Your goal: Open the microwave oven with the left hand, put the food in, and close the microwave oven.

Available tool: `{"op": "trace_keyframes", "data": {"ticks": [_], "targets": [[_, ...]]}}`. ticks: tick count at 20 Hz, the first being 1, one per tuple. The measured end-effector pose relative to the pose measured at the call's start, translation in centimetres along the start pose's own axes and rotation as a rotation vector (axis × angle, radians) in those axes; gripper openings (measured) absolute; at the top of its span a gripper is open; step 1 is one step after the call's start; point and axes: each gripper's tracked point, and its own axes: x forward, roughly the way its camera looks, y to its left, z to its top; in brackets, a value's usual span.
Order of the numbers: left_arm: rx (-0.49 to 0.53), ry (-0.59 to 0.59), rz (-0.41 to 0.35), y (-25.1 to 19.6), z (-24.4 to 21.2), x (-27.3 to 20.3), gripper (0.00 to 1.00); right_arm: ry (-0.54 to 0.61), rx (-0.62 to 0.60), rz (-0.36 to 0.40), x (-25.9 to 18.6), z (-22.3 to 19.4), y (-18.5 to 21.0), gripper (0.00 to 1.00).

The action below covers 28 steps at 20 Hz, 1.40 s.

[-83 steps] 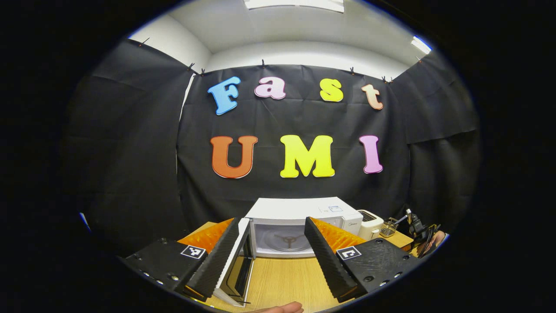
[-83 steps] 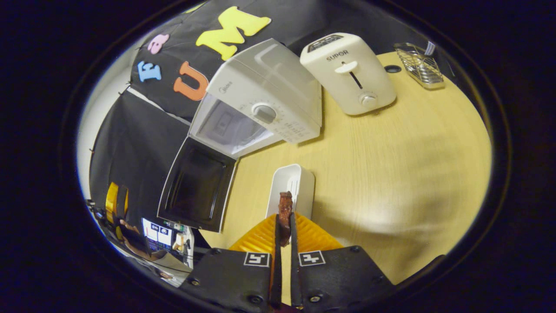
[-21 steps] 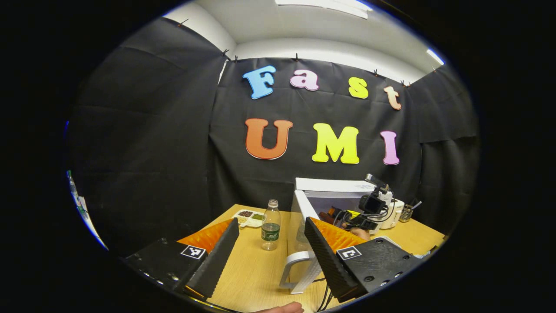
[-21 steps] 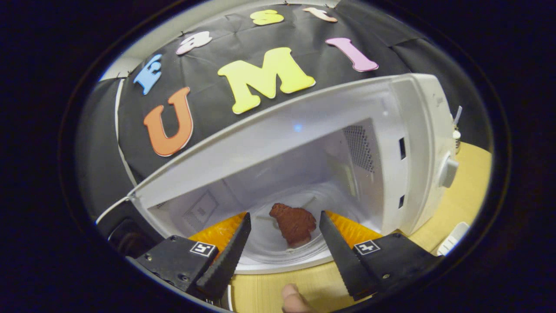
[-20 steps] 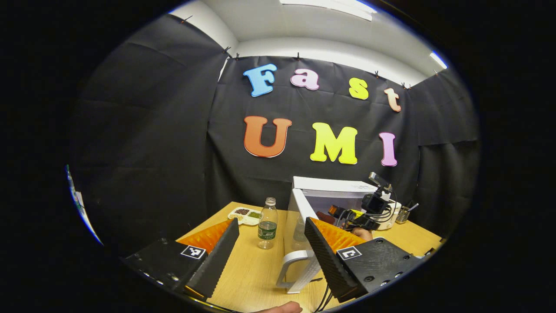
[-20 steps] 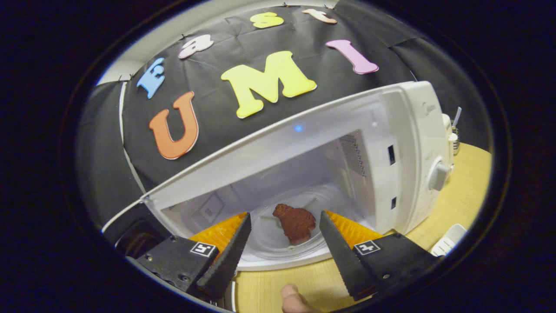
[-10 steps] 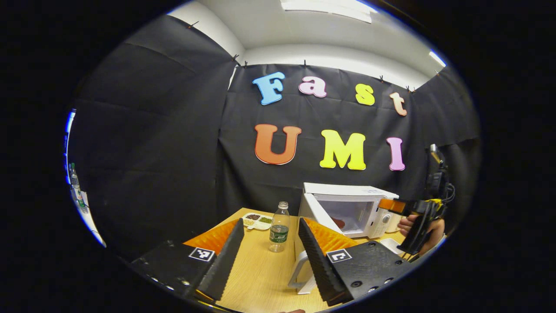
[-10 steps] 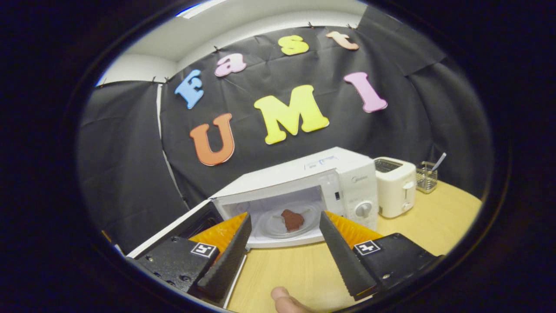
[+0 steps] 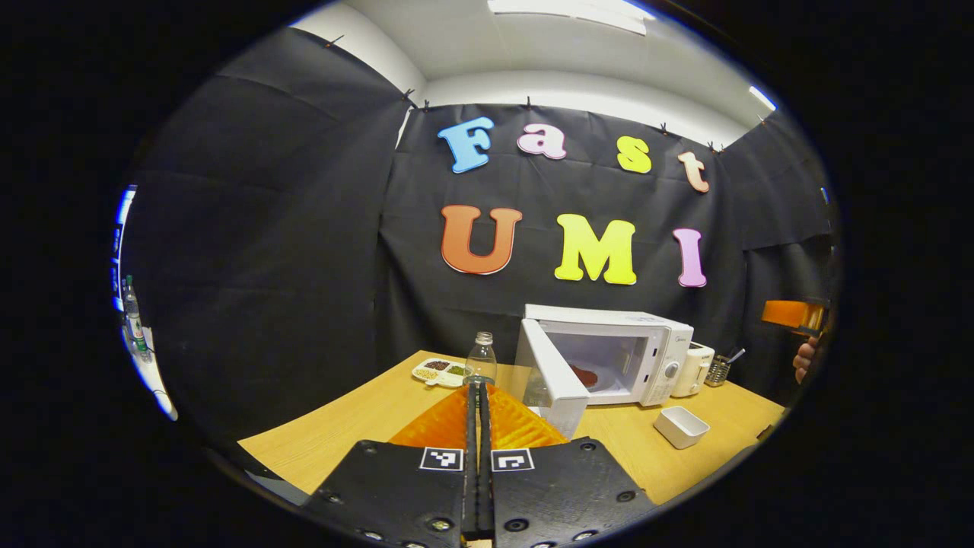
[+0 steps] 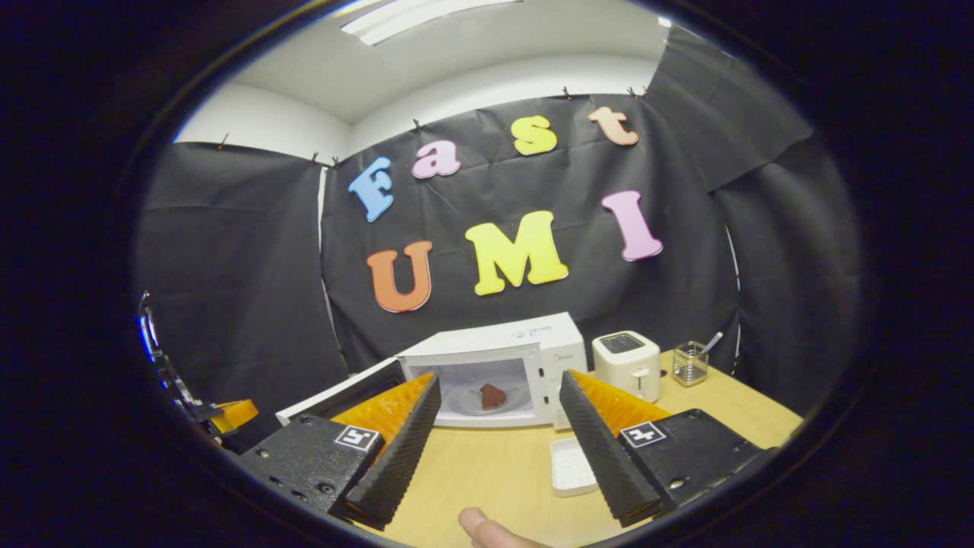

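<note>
The white microwave (image 9: 609,346) stands at the back of the wooden table with its door (image 9: 549,374) swung open to the left. A brown piece of food (image 9: 584,375) lies inside on the turntable. My left gripper (image 9: 478,390) is shut with nothing between its fingers, a short way in front of the door's free edge and apart from it. In the right gripper view the microwave (image 10: 498,358), its open door (image 10: 342,397) and the food (image 10: 492,396) lie well ahead. My right gripper (image 10: 500,378) is open and holds nothing, back from the oven.
A clear bottle (image 9: 479,356) and a divided snack tray (image 9: 437,371) sit left of the door. A white rectangular dish (image 10: 571,466) lies on the table (image 10: 487,472) before the oven. A toaster (image 10: 628,364) and a wire basket (image 10: 689,364) stand to its right.
My left gripper's fingers have gone from open to shut and it has moved back from the door. My right gripper has drawn farther back from the microwave; the food stays inside.
</note>
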Motion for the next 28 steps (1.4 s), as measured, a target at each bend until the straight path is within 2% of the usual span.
{"op": "trace_keyframes", "data": {"ticks": [3, 6, 9, 12, 16, 18, 19, 20, 24, 25, 26, 28], "targets": [[0.052, 0.05, 0.005, -0.5, -2.2, 1.7, 0.0, -0.03, -0.056, -0.057, -3.5, 2.2, -3.2, 1.0], [0.078, 0.086, 0.023, -0.1, -3.9, 2.7, 0.0, -0.069, -0.05, -0.063, -6.5, 4.2, -5.2, 1.0], [0.063, 0.108, 0.032, 0.5, -5.4, 4.0, 0.0, -0.104, -0.044, -0.087, -8.5, 5.5, -7.4, 1.0], [0.055, 0.132, 0.034, 1.1, -7.1, 5.5, 0.0, -0.106, -0.031, -0.074, -9.7, 5.8, -8.0, 1.0], [0.018, 0.139, 0.013, 0.0, -8.2, 5.6, 0.0, -0.131, -0.007, -0.101, -10.7, 6.9, -9.5, 1.0], [0.017, 0.137, -0.008, -1.2, -8.6, 5.7, 0.0, -0.14, -0.006, -0.109, -11.0, 7.0, -9.8, 1.0], [0.018, 0.129, -0.02, -1.8, -8.6, 5.8, 0.1, -0.144, -0.007, -0.109, -11.1, 7.1, -9.7, 0.99], [0.017, 0.121, -0.031, -2.4, -8.6, 6.0, 0.0, -0.144, -0.012, -0.113, -11.1, 7.1, -9.9, 0.99], [0.013, 0.116, -0.114, -6.4, -9.3, 7.0, 0.0, -0.161, -0.043, -0.152, -11.4, 7.4, -10.6, 0.99], [0.021, 0.11, -0.136, -7.6, -9.4, 6.9, 0.11, -0.164, -0.043, -0.157, -11.5, 7.4, -10.7, 1.0], [0.028, 0.109, -0.154, -8.5, -9.5, 7.2, 0.0, -0.168, -0.042, -0.159, -11.5, 7.5, -10.7, 1.0], [0.037, 0.111, -0.178, -10.6, -9.8, 8.0, 0.0, -0.173, -0.045, -0.154, -11.8, 7.6, -10.7, 1.0]]}}
